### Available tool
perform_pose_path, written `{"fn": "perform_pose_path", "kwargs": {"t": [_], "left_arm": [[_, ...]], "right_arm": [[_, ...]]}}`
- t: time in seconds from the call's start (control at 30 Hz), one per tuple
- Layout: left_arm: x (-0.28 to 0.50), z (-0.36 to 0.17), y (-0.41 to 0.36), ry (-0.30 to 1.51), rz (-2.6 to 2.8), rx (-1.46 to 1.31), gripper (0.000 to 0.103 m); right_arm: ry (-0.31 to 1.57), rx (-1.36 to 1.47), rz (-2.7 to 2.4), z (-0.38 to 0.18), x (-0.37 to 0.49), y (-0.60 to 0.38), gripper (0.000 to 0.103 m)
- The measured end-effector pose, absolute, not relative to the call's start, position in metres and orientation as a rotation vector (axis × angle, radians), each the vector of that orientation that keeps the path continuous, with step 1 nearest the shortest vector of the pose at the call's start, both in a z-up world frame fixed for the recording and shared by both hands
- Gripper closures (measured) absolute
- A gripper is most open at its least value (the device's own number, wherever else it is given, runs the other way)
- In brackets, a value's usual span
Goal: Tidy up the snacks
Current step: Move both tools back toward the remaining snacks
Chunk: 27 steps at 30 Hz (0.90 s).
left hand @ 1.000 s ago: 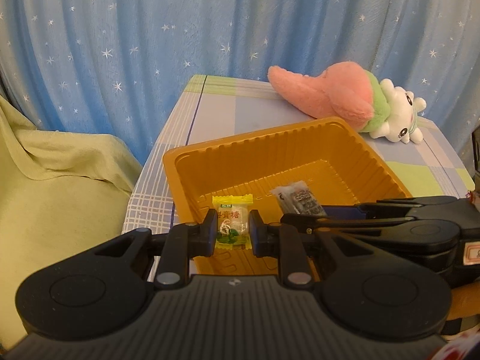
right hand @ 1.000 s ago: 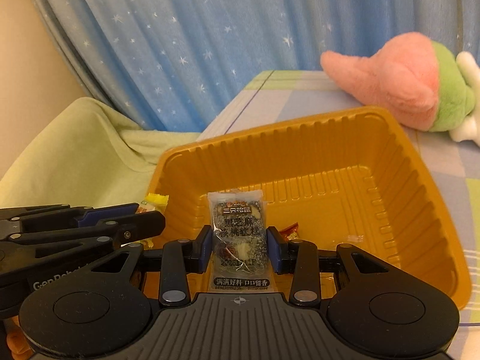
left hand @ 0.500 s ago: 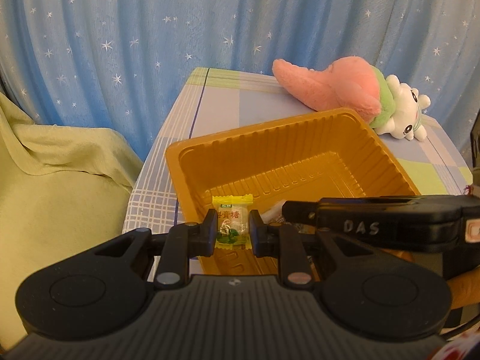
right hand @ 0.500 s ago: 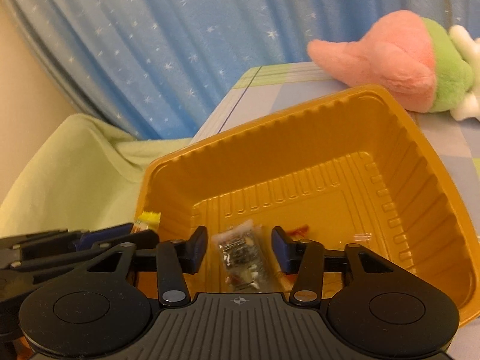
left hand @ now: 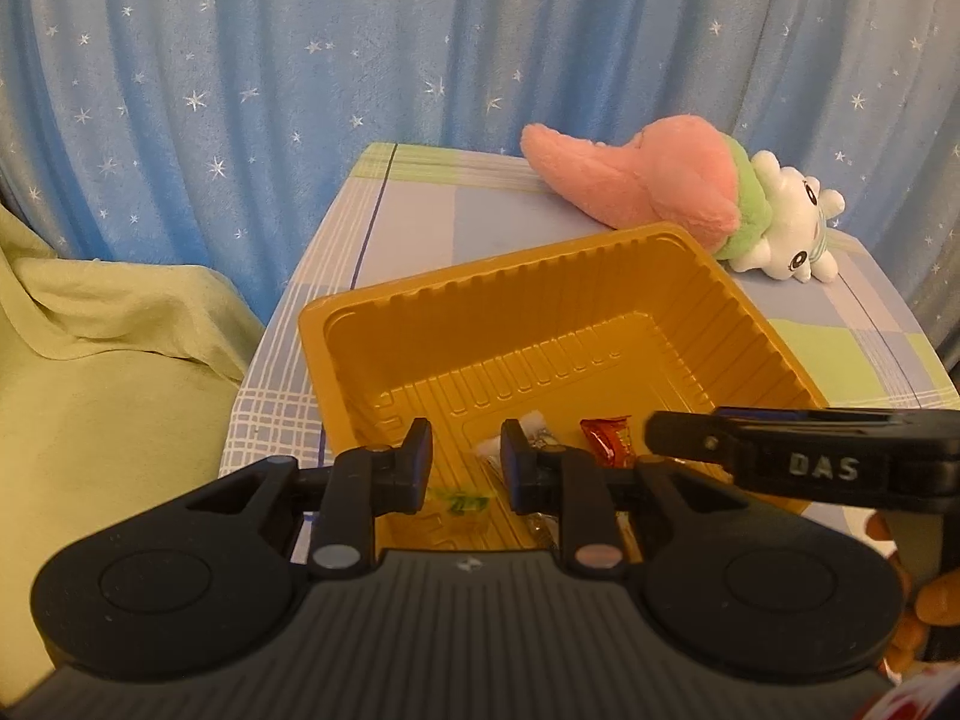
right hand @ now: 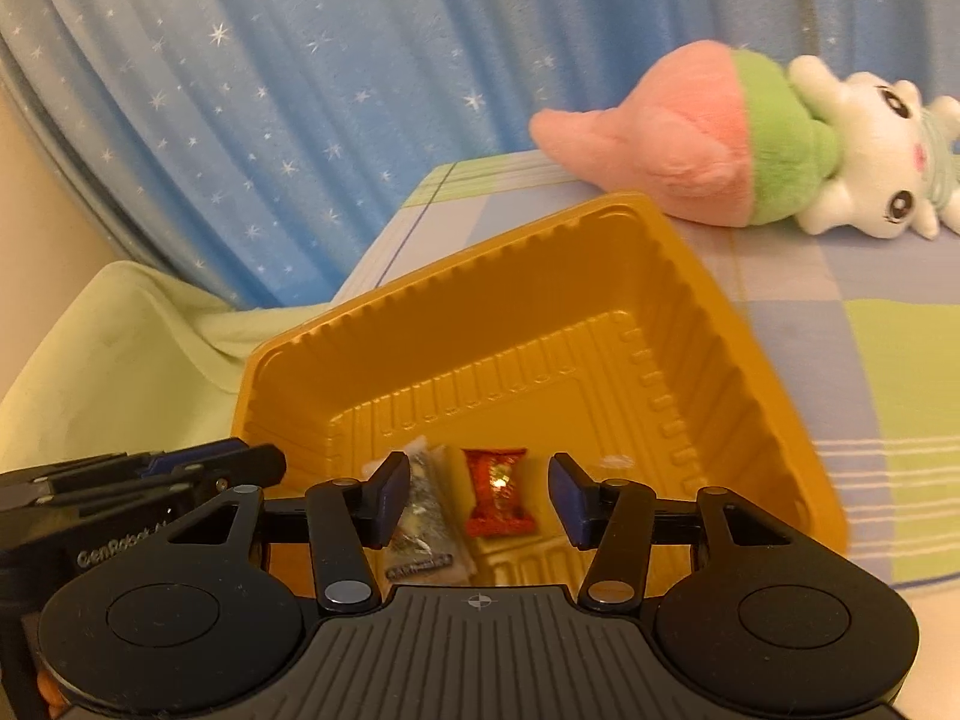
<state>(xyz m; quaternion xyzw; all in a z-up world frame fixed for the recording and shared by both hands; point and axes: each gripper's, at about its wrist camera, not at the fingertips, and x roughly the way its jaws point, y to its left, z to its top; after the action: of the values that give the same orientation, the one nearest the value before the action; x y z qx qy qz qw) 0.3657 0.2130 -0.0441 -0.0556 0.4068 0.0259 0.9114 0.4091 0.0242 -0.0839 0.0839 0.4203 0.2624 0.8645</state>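
Left gripper [left hand: 465,462] sits low in its frame with the jaws just parted and nothing between them. A second ago it pinched the green candy [left hand: 463,503]; that candy now lies blurred on the tray floor below the gap, dropped free. Just past its right finger a clear packet [left hand: 531,429] peeks out, and further right a red candy [left hand: 609,441] rests on the floor.

Right gripper [right hand: 477,495] hovers over the near end of the tray [right hand: 540,252], jaws spread wide and empty, having just been opening. A second ago they clamped the clear packet upright; now the packet [right hand: 423,525] lies flat on the tray floor, by the left finger, released. The red candy [right hand: 498,498] lies between the fingers but lower down, on the floor, untouched.

The orange tray [left hand: 372,324] fills the middle of both views, on a checked cloth [left hand: 414,228]. The other gripper's body crosses the right edge of the left view, further across than before. A pink and green plush [left hand: 672,192] lies beyond the tray at upper right, unmoved. Starry blue curtain [left hand: 300,60] behind, a pale green blanket [left hand: 90,348] at left.
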Motion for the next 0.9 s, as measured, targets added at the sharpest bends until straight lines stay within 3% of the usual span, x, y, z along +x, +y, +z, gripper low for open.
{"fn": "perform_pose_path", "kwargs": {"t": [0.33,0.9], "left_arm": [[0.334,-0.036,0.208,0.838,0.043,-0.141,0.072],[0.251,-0.02,0.156,0.841,-0.097,-0.107,0.069]], "right_arm": [[0.833,0.204,0.498,-0.068,0.371,-0.012,0.037],[0.815,0.174,0.404,-0.054,0.28,-0.08,0.035]]}}
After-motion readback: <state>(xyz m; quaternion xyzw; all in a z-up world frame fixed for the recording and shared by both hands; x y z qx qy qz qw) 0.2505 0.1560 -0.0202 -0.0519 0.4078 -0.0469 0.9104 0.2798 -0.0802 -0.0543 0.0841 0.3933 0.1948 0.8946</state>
